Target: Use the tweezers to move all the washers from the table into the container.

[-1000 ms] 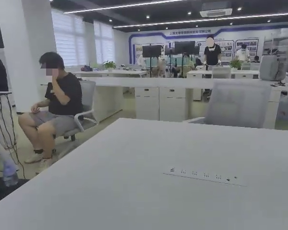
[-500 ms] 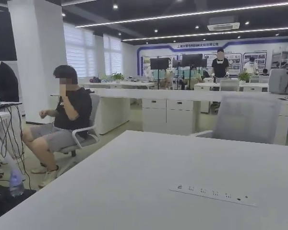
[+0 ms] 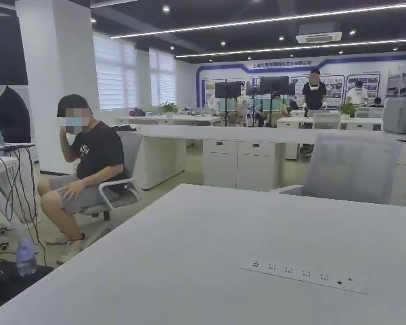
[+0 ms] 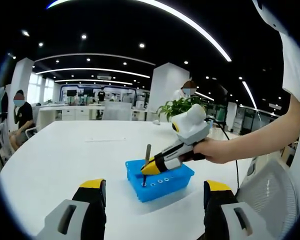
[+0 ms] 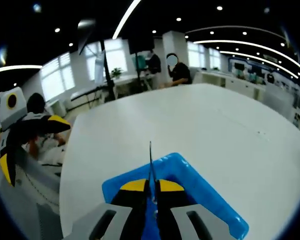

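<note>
R gripper [image 5: 151,187] jaws clamped on tweezers [image 5: 150,160], tips down in container [image 4: 166,193] — washers [image 4: 162,180] lie inside. L gripper [image 4: 154,186] jaws apart, empty. Prob. drop-off step; next: lift clear, check table [image 3: 189,257] for more.

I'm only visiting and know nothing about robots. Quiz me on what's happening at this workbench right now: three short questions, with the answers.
1. True or false: the left gripper is clamped on the tweezers.
2. What lies inside the blue container? A) screws B) washers C) batteries
3. Fill in: the tweezers' tips point down into the ____.

Key
1. False. The left gripper's jaws stand open with nothing between them. The right gripper is shut on the tweezers.
2. B
3. container
</note>
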`<state>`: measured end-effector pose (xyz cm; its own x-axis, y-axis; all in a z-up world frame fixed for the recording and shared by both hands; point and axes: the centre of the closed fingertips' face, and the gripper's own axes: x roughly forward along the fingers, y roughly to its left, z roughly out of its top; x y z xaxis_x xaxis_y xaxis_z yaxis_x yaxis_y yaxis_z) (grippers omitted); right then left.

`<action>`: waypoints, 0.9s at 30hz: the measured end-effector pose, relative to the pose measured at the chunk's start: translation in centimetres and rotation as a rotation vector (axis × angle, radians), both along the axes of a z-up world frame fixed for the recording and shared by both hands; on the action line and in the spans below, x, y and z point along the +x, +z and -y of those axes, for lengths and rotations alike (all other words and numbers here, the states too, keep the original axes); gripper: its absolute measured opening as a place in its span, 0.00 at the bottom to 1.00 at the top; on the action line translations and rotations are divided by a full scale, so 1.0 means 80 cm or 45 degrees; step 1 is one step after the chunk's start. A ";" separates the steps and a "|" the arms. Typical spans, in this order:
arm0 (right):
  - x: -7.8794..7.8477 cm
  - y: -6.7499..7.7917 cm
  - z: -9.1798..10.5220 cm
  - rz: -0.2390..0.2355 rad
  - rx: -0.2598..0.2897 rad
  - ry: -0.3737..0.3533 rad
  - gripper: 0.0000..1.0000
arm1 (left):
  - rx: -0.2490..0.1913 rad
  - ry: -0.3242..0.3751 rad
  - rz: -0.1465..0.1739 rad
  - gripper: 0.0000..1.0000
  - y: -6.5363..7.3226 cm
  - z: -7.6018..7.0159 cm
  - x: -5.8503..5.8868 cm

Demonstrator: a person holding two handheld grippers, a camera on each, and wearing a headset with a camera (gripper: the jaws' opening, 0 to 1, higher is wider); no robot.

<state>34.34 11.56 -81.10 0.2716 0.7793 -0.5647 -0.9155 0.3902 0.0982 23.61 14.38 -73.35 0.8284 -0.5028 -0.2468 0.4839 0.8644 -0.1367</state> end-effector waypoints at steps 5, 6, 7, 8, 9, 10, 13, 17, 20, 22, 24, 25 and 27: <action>-0.002 0.000 0.000 0.028 -0.012 0.024 0.04 | -0.001 0.001 0.001 0.81 0.000 0.000 0.000; -0.003 0.001 0.000 0.040 -0.012 0.032 0.04 | -0.001 0.000 0.001 0.81 0.000 0.000 0.000; -0.002 0.006 -0.001 0.071 0.000 0.035 0.04 | -0.003 0.000 0.002 0.81 0.001 0.000 0.000; -0.002 0.010 -0.001 0.087 0.008 0.029 0.04 | -0.003 0.000 0.002 0.81 0.001 0.000 0.000; 0.000 0.015 -0.001 0.098 0.020 0.024 0.04 | -0.004 0.001 0.003 0.81 0.001 0.000 0.000; 0.000 0.020 -0.001 0.101 0.036 0.024 0.04 | -0.007 0.001 0.004 0.81 0.001 -0.001 0.000; 0.004 0.042 0.000 0.152 0.080 0.001 0.03 | -0.007 0.001 0.003 0.81 0.000 -0.002 0.000; 0.001 0.072 0.007 0.171 0.163 -0.031 0.03 | -0.008 -0.012 0.003 0.81 0.001 0.001 -0.002; -0.006 0.086 0.016 0.181 0.195 -0.047 0.03 | -0.014 -0.017 0.004 0.80 0.002 0.003 -0.002; -0.013 0.095 0.022 0.186 0.211 -0.053 0.03 | -0.024 -0.019 0.004 0.80 0.003 0.003 -0.003; -0.023 0.103 0.029 0.188 0.228 -0.054 0.03 | -0.028 -0.022 0.004 0.79 0.004 0.004 -0.003; -0.027 0.106 0.033 0.185 0.236 -0.053 0.03 | -0.029 -0.025 0.004 0.79 0.004 0.005 -0.003; -0.038 0.112 0.041 0.180 0.249 -0.052 0.03 | -0.030 -0.038 -0.002 0.79 0.004 0.008 -0.005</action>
